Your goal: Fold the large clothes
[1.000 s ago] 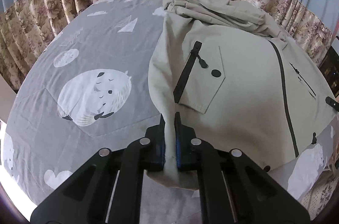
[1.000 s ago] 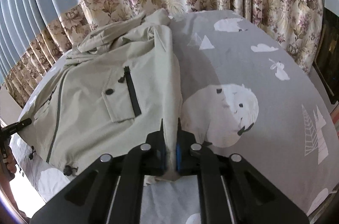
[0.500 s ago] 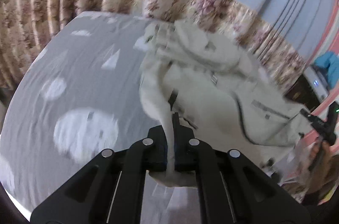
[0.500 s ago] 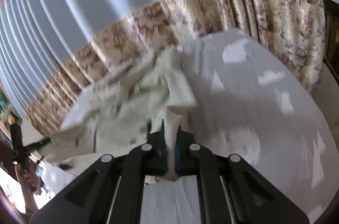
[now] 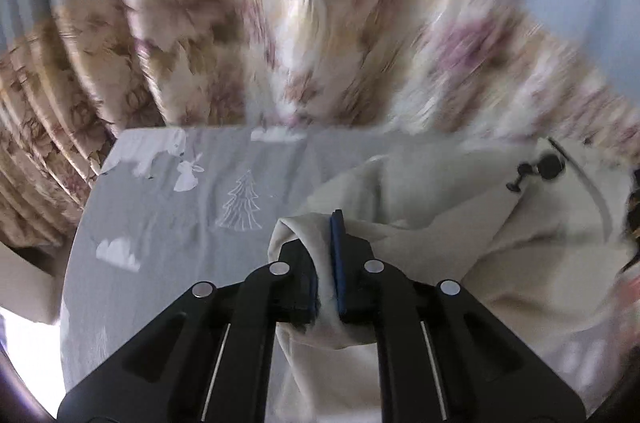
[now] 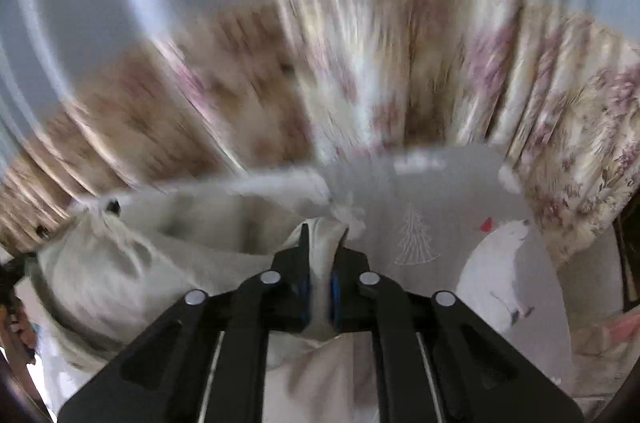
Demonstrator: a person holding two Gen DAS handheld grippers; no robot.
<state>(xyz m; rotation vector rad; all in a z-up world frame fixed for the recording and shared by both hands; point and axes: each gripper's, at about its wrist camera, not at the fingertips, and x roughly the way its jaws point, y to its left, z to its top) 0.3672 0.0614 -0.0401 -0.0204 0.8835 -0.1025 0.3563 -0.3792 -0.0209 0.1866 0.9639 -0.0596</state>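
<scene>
Halfway through the first fold, I'd say: left hand-held gripper [image 5: 325, 265] and right hand-held gripper [image 6: 319, 269] each pinch the jacket [image 5: 500, 223] hem, carried toward the curtain [image 5: 280, 43] end of the bed [image 5: 160, 215]. Sleeves and the final folds are left.

L black two-finger gripper [image 5: 325, 263] & R one [image 6: 319, 269] angled down; jaws just eased apart slightly, each still pinching beige fabric.
</scene>
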